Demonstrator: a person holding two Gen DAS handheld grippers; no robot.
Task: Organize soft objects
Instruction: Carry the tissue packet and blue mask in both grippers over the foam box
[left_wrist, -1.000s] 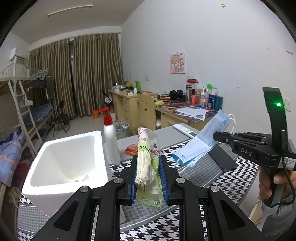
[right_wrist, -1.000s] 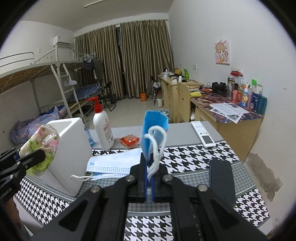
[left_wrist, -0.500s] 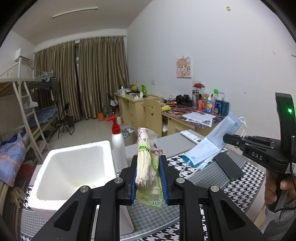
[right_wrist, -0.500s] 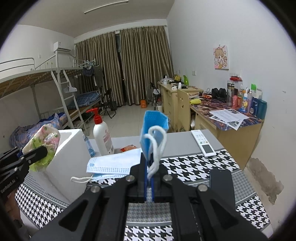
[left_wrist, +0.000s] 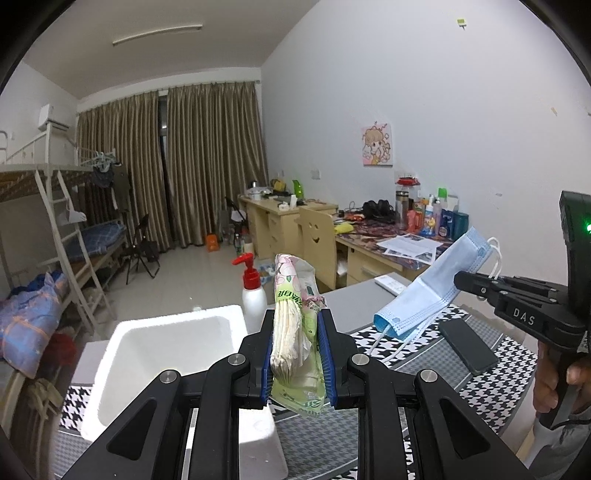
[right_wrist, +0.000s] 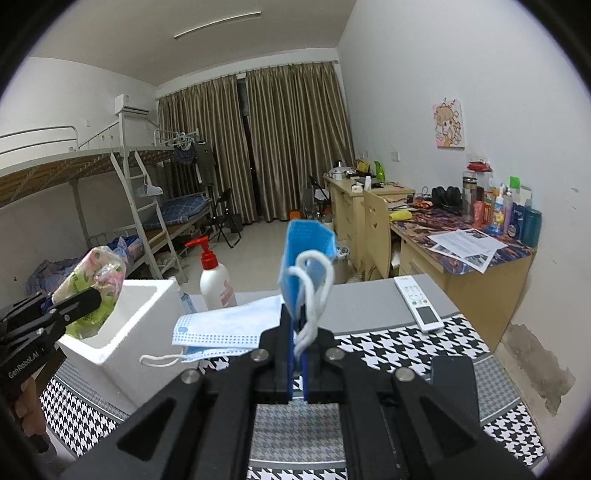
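My left gripper (left_wrist: 297, 325) is shut on a soft tissue pack (left_wrist: 291, 288) with a green and pink floral wrapper, held upright above the near right rim of a white foam box (left_wrist: 177, 319). In the right wrist view the left gripper (right_wrist: 88, 299) holds that pack (right_wrist: 96, 280) over the box (right_wrist: 147, 314). My right gripper (right_wrist: 295, 325) is shut on blue face masks (right_wrist: 306, 243); one end sticks up and the rest hangs left (right_wrist: 225, 325) with ear loops dangling. The left wrist view shows the right gripper (left_wrist: 461, 280) and the masks (left_wrist: 424, 299) above the table.
A pump bottle (left_wrist: 253, 295) with a red top stands behind the box. On the houndstooth tablecloth (right_wrist: 388, 350) lie a white remote (right_wrist: 419, 308) and a black phone (left_wrist: 467, 345). A cluttered desk (right_wrist: 461, 251) runs along the right wall. A hand (left_wrist: 550, 384) grips the right tool.
The left gripper has risen a little with the tissue pack, so the box and table sit lower in its view. The right gripper keeps the masks raised with little movement.
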